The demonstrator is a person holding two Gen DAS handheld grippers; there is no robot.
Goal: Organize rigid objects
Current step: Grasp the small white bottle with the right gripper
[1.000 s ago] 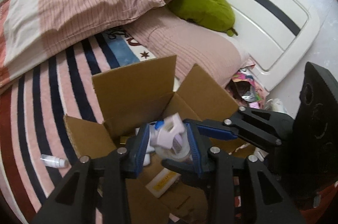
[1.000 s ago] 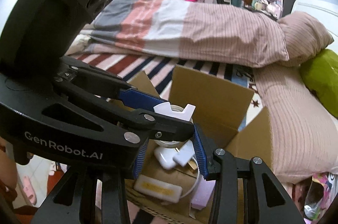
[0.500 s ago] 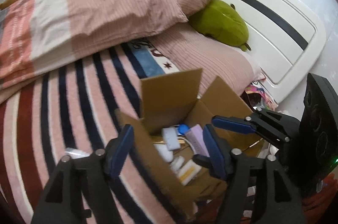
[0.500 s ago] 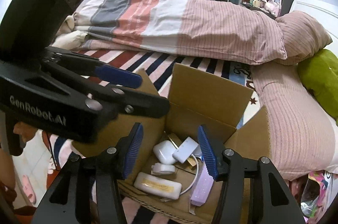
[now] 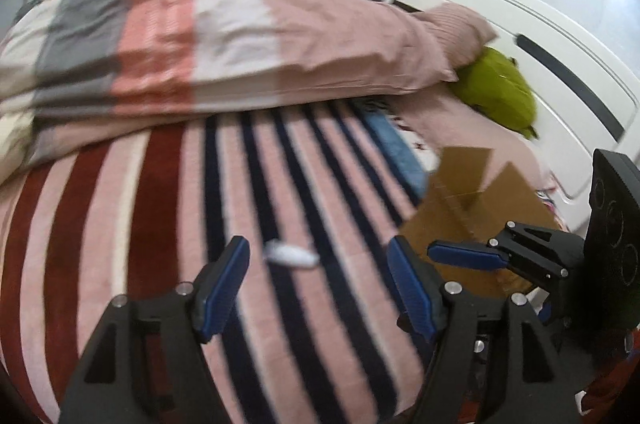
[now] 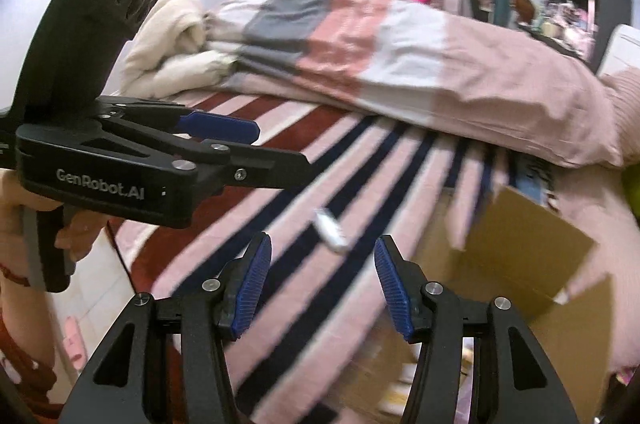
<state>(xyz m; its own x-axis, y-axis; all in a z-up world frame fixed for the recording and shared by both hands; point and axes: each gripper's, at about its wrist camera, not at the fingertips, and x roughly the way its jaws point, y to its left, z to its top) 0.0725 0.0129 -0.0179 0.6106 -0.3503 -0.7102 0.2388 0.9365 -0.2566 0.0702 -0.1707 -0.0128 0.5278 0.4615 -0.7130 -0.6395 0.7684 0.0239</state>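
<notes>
A small white tube-like object (image 5: 291, 255) lies on the striped blanket (image 5: 168, 208); it also shows in the right wrist view (image 6: 331, 230). My left gripper (image 5: 320, 284) is open and empty, a short way in front of it. My right gripper (image 6: 322, 284) is open and empty, just short of the same object. The open cardboard box (image 5: 476, 196) stands at the right, and in the right wrist view (image 6: 520, 252) its inside is mostly hidden and blurred. The right gripper's body shows in the left wrist view (image 5: 532, 256), and the left gripper's body in the right wrist view (image 6: 120, 160).
A rolled pink, white and grey duvet (image 5: 208, 44) lies across the bed behind the blanket. A green plush (image 5: 500, 92) and a pink pillow (image 5: 456, 20) rest by the white headboard (image 5: 540, 36). Floor tiles (image 6: 96, 264) show left of the bed's edge.
The left gripper let go of the white item into the box, opened, and swung left from the box toward the blanket. The right gripper also turned left, off the box, toward the white object.
</notes>
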